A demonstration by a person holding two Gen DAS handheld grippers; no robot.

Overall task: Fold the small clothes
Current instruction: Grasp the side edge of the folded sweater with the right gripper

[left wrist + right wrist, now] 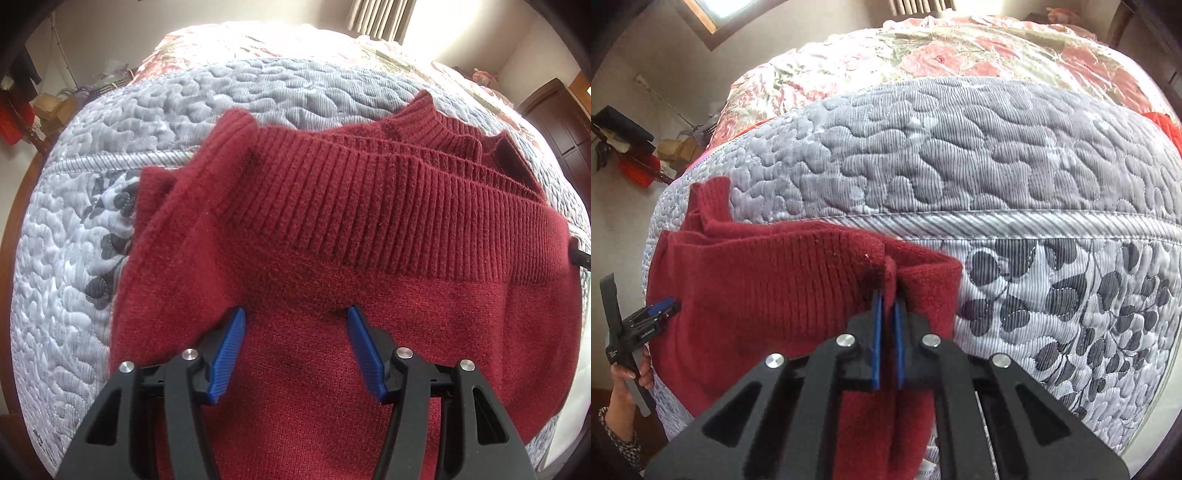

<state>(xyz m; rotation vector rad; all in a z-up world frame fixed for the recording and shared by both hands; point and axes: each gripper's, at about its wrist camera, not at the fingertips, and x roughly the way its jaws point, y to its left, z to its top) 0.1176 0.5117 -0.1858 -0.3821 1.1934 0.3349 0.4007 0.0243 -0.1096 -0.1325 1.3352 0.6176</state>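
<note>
My right gripper [887, 301] is pinching the red sweater [768, 295] on the bed [960, 155]; its fingers are nearly closed. My left gripper [295, 314] is hovering over it, fingers wide.

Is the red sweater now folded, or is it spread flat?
Folded. The sweater lies in layers, ribbed hem near the collar; the right claw pinches a fold.

Grey quilted bedspread [960, 155], floral pink quilt [923, 55] behind it, curtains [384, 14], dark wooden door [557, 122]

Sweater [369, 229] bottom beyond frame edge
</note>
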